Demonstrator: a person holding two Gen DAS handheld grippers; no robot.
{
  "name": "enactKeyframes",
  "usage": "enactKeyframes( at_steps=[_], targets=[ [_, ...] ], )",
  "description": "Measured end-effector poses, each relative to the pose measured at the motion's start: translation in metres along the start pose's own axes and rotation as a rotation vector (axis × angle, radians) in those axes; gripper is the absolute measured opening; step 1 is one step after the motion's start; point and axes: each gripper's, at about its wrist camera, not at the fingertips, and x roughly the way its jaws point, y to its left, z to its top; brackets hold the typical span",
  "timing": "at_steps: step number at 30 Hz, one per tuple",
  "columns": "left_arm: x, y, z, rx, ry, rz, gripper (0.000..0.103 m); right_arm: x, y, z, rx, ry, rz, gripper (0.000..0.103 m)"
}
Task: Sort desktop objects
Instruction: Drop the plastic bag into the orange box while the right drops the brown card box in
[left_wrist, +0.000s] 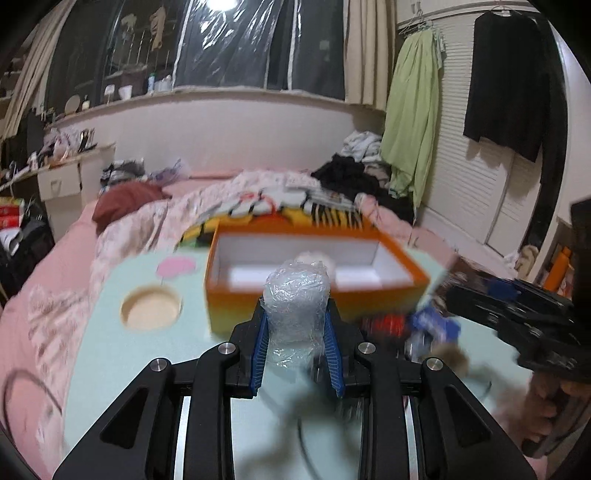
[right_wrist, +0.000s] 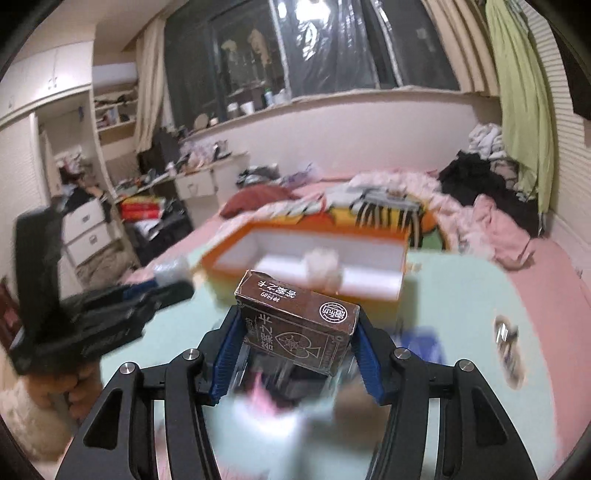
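My left gripper (left_wrist: 297, 317) is shut on a crumpled wad of clear plastic wrap (left_wrist: 296, 295), lifted above the pale green table (left_wrist: 110, 350). My right gripper (right_wrist: 299, 325) is shut on a brown card box (right_wrist: 299, 325) with white print, also raised off the table. Ahead of both stands an open orange box (left_wrist: 317, 291) with a white inside; something pale and fluffy (right_wrist: 323, 267) lies in it. The right gripper shows at the right edge of the left wrist view (left_wrist: 436, 325), and the left gripper at the left of the right wrist view (right_wrist: 162, 284).
Blurred small items, red and blue (left_wrist: 406, 325), lie on the table right of the orange box. A round cup recess (left_wrist: 151, 308) sits in the table at left. A pink bed (right_wrist: 535, 295) heaped with bedding and clothes surrounds the table.
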Motion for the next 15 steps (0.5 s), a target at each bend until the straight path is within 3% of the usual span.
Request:
enactKeyframes(
  at_steps=[3, 6, 7, 8, 9, 10, 11, 15],
  targets=[
    [0.023, -0.001, 0.033, -0.027, -0.011, 0.012, 0.029, 0.035, -0.006, 0.031, -0.036, 0.010, -0.089, 0.057],
    [0.061, 0.003, 0.053, -0.045, 0.019, 0.075, 0.031, 0.074, -0.009, 0.039, -0.078, 0.062, -0.162, 0.062],
    [0.074, 0.003, 0.053, -0.034, 0.040, 0.064, 0.035, 0.090, -0.011, 0.036, -0.080, 0.121, -0.186, 0.081],
    [0.091, 0.003, 0.050, -0.017, 0.088, 0.052, 0.053, 0.103, -0.013, 0.030, -0.078, 0.180, -0.206, 0.091],
    [0.100, 0.002, 0.044, -0.008, 0.127, 0.053, 0.076, 0.113, -0.016, 0.019, -0.066, 0.219, -0.208, 0.093],
    [0.109, 0.001, 0.037, 0.003, 0.164, 0.054, 0.080, 0.108, -0.017, 0.015, -0.053, 0.175, -0.200, 0.093],
    [0.110, 0.004, 0.030, -0.027, 0.152, 0.021, 0.080, 0.105, -0.017, 0.014, -0.061, 0.155, -0.209, 0.093],
    [0.105, 0.008, 0.027, -0.043, 0.136, 0.022, 0.081, 0.102, -0.018, 0.015, -0.077, 0.172, -0.214, 0.094]
  ],
)
